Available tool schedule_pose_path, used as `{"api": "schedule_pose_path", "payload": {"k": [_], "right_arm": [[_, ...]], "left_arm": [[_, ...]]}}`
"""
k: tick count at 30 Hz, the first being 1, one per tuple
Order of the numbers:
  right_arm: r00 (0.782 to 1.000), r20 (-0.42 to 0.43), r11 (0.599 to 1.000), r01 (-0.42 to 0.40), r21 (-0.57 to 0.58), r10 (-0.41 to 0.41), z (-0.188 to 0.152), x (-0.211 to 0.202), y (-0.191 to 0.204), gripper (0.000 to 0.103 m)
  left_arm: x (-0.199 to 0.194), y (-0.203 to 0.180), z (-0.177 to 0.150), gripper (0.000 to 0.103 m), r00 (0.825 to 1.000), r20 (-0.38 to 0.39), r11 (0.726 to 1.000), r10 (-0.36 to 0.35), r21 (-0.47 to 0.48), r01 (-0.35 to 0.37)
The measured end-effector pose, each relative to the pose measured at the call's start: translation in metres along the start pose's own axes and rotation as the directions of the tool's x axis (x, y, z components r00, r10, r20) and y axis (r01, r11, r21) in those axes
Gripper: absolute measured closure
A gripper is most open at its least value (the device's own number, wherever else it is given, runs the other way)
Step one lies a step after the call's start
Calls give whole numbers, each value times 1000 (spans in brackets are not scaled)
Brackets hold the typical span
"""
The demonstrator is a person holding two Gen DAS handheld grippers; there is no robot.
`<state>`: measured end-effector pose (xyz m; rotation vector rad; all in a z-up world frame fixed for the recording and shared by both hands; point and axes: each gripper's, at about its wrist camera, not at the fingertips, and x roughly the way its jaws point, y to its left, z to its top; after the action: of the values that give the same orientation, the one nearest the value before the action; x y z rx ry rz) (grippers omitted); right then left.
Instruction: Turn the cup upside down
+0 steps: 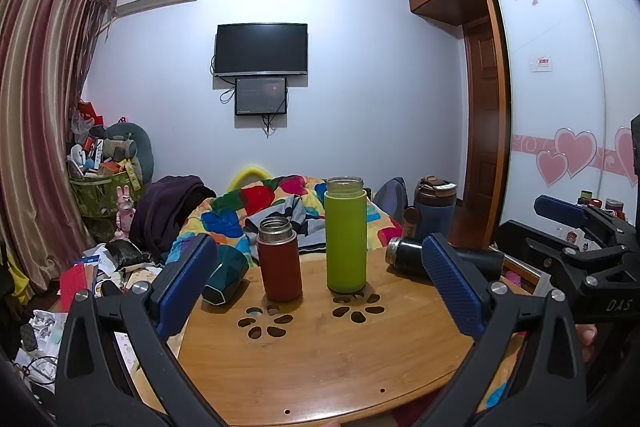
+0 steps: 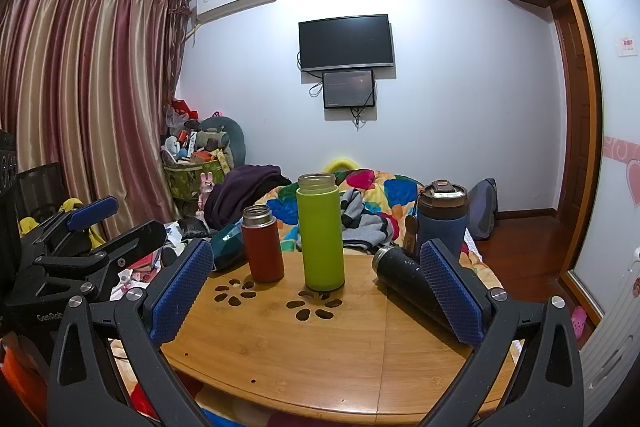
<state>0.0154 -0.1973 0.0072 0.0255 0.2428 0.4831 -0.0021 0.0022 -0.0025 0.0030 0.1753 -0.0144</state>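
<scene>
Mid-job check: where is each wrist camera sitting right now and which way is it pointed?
Left wrist: rides the left tool, low at the table's near edge, facing the TV wall; open blue pads frame the red flask and green bottle; right tool at right.
Right wrist: rides the right tool, same heading; left tool at left.
Shared: both bottles, black flask lying down.

The left black two-finger tool with blue ribbed pads (image 1: 320, 287) is held level, its fingers spread wide apart with nothing between them. The right black two-finger tool with blue ribbed pads (image 2: 316, 291) is likewise spread wide and holds nothing. The two sit side by side, each showing at the edge of the other's view.
</scene>
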Motion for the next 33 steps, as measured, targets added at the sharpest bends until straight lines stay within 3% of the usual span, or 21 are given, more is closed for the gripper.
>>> {"api": "schedule_pose_path", "payload": {"k": [33], "right_arm": [[1000,-12,1000,-5,-10,5,0,2,3,0]], "left_arm": [[3,2,0,0,1000,-16,1000,2,2,-2]]}}
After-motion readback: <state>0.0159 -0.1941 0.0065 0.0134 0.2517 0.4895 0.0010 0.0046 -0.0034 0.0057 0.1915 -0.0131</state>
